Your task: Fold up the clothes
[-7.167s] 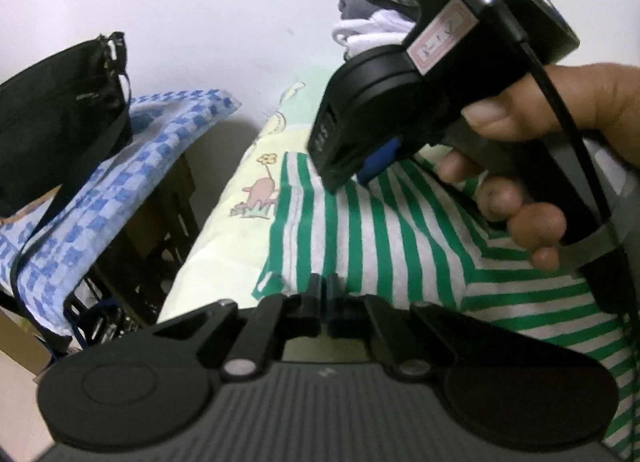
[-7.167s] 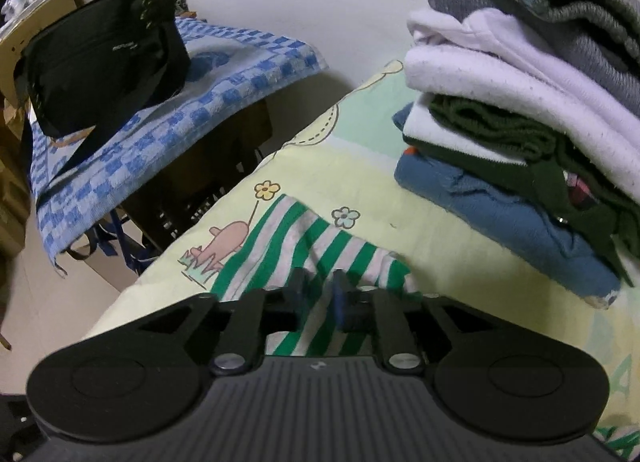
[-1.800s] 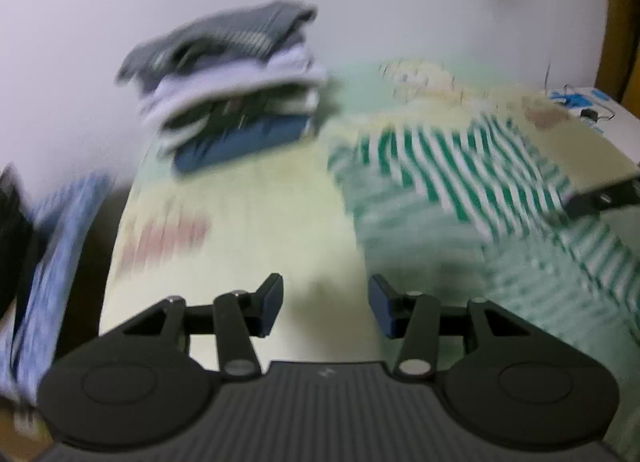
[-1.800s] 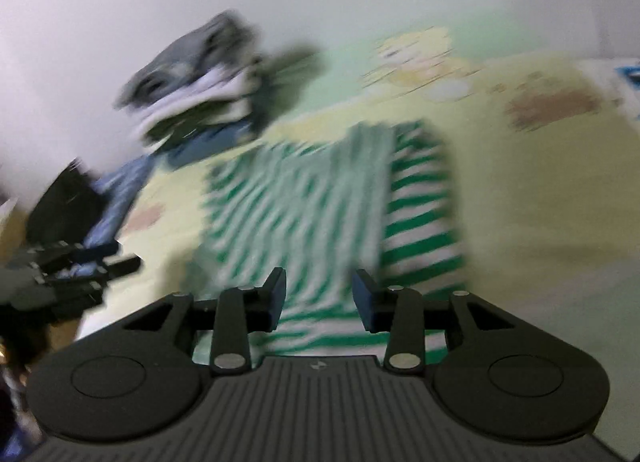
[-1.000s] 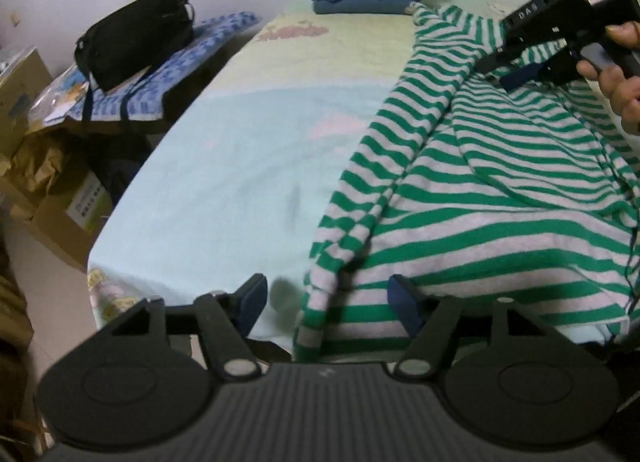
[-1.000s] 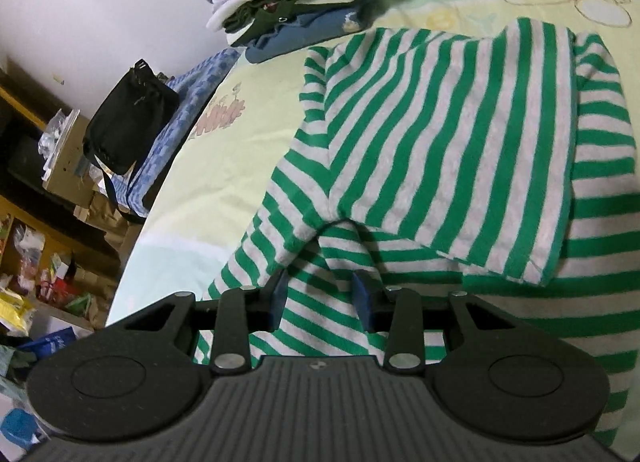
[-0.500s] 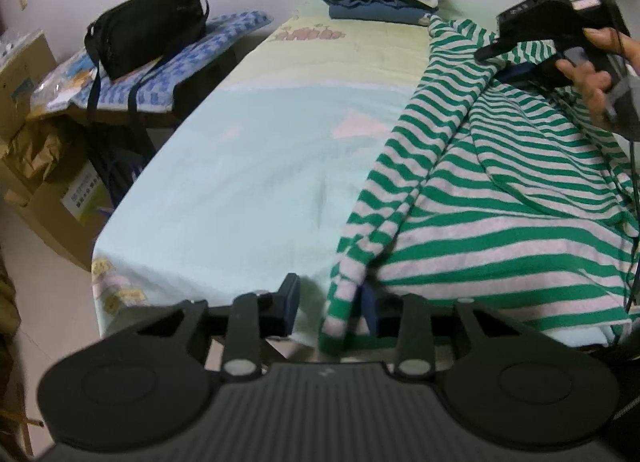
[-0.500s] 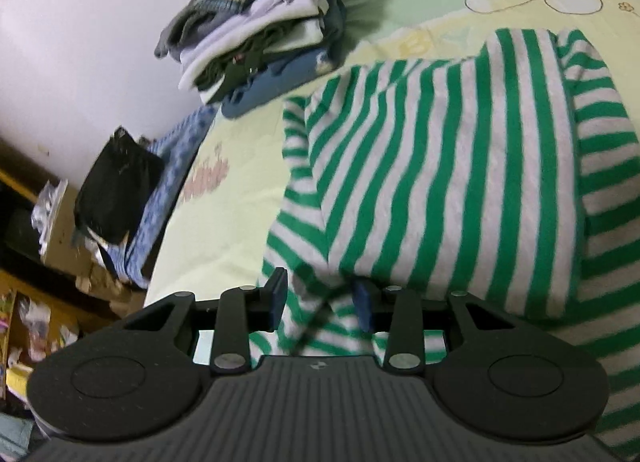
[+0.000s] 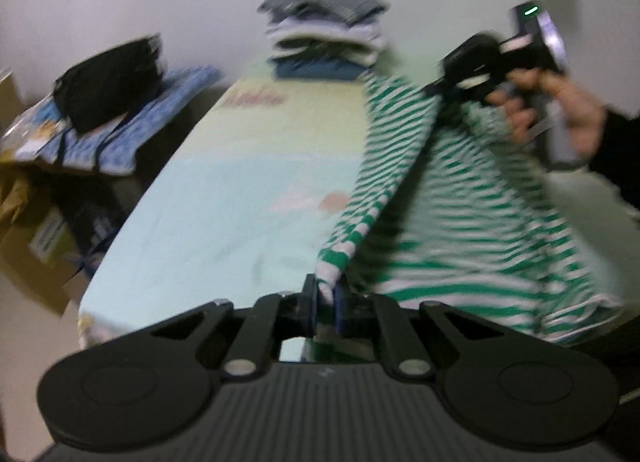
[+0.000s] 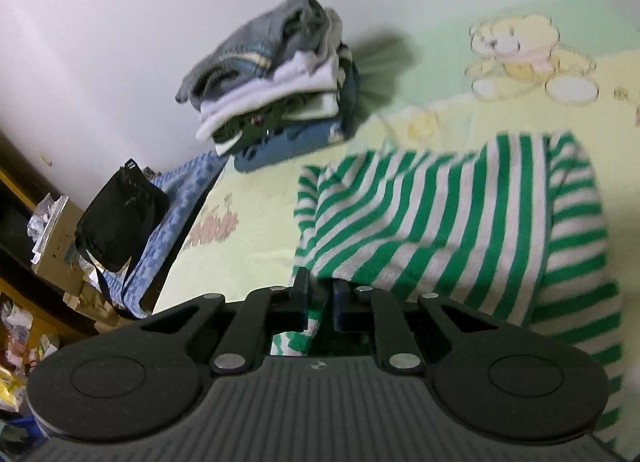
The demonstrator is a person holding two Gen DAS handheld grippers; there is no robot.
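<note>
A green-and-white striped shirt (image 9: 472, 214) lies partly lifted over the bed (image 9: 224, 198). My left gripper (image 9: 325, 294) is closing its jaws on the shirt's near hem corner, and the pads press the cloth. In the right wrist view the striped shirt (image 10: 448, 222) hangs from my right gripper (image 10: 320, 298), whose jaws are closing with the pads pinching its edge near the sleeve. The left wrist view also shows the right gripper (image 9: 452, 102) in a person's hand (image 9: 560, 110), raised with the cloth stretched below it.
A stack of folded clothes (image 9: 324, 38) stands at the bed's far end by the wall; it is the stack of folded clothes (image 10: 276, 94) in the right wrist view too. A black bag (image 9: 108, 86) rests on a blue checked cloth (image 9: 160, 102) to the left. Cardboard boxes (image 9: 36, 238) stand beside the bed.
Both grippers have closed on the striped shirt and risen, lifting its left edge off the bed. The cloth now stretches between them.
</note>
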